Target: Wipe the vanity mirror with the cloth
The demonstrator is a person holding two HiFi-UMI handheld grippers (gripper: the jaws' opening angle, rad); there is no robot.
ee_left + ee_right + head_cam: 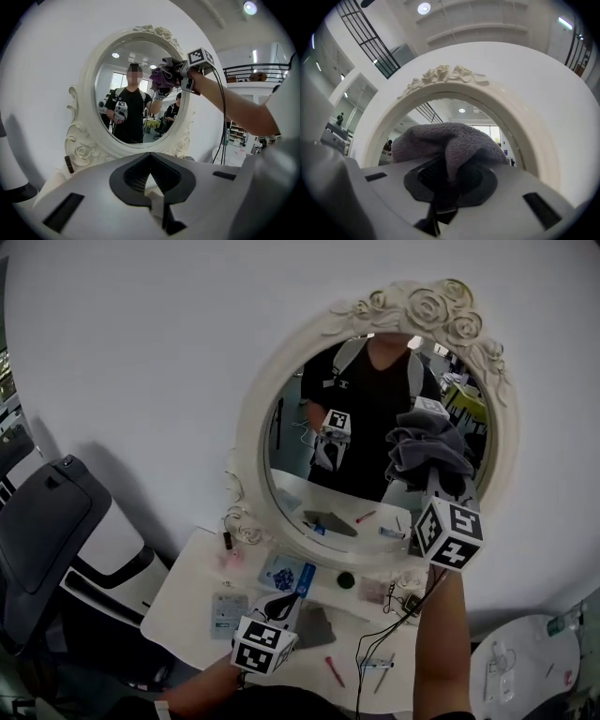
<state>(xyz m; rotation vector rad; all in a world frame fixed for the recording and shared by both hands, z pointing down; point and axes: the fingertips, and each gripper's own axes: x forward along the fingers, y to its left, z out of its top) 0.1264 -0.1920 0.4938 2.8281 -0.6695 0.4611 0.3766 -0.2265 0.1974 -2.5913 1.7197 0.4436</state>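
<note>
Now grips cloth (424,448) in closed right gripper (437,482), at right side of vanity mirror (251,427); holds left gripper (281,607), closed and empty, below it.

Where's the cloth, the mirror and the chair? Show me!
cloth (428,451), head view, on its bunched grey middle.
mirror (361,418), head view, on the glass.
chair (42,531), head view, on its dark backrest.
</note>
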